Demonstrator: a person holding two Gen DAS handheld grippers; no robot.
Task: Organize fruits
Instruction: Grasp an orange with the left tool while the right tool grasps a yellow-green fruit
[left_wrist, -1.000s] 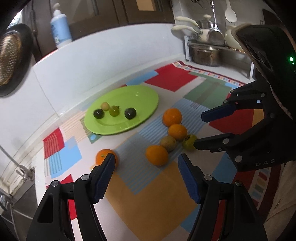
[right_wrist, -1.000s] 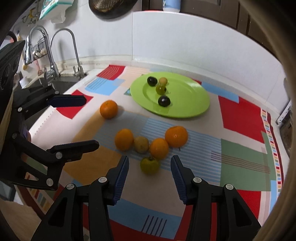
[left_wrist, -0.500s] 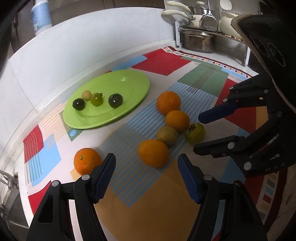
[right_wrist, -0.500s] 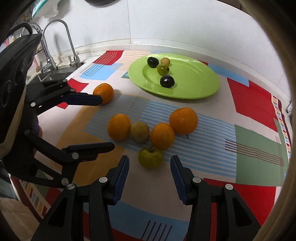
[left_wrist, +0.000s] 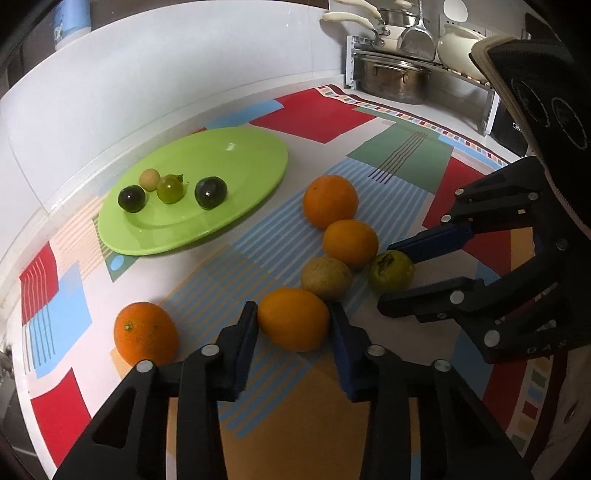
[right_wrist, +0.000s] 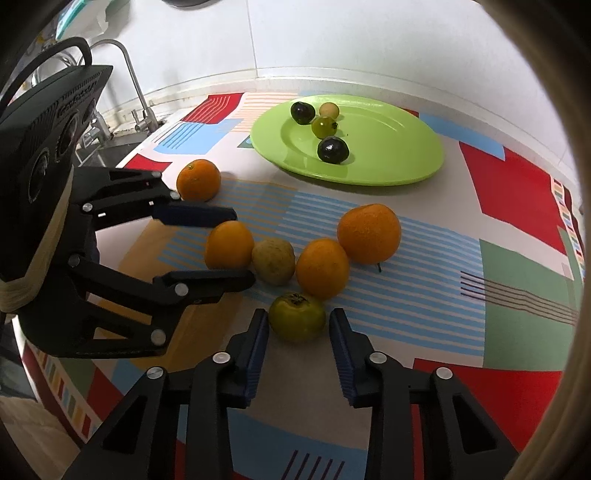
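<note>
Several fruits lie in a row on the patterned mat. My left gripper (left_wrist: 293, 325) is open, its pads on either side of the nearest orange (left_wrist: 293, 319), which also shows in the right wrist view (right_wrist: 229, 244). My right gripper (right_wrist: 297, 326) is open around a green persimmon (right_wrist: 297, 316), also seen in the left wrist view (left_wrist: 390, 271). A brownish fruit (left_wrist: 326, 277), two more oranges (left_wrist: 350, 243) (left_wrist: 330, 200) and a lone orange (left_wrist: 145, 333) lie nearby. The green plate (left_wrist: 240, 158) holds several small dark and pale fruits.
A white backsplash runs behind the plate. A dish rack with a steel pot (left_wrist: 393, 79) stands at the back right. A tap and sink (right_wrist: 122, 85) are at the mat's left end.
Both grippers have moved forward and down toward the fruit row. The left now straddles the nearest orange and the right straddles the green persimmon. Both stayed open.
</note>
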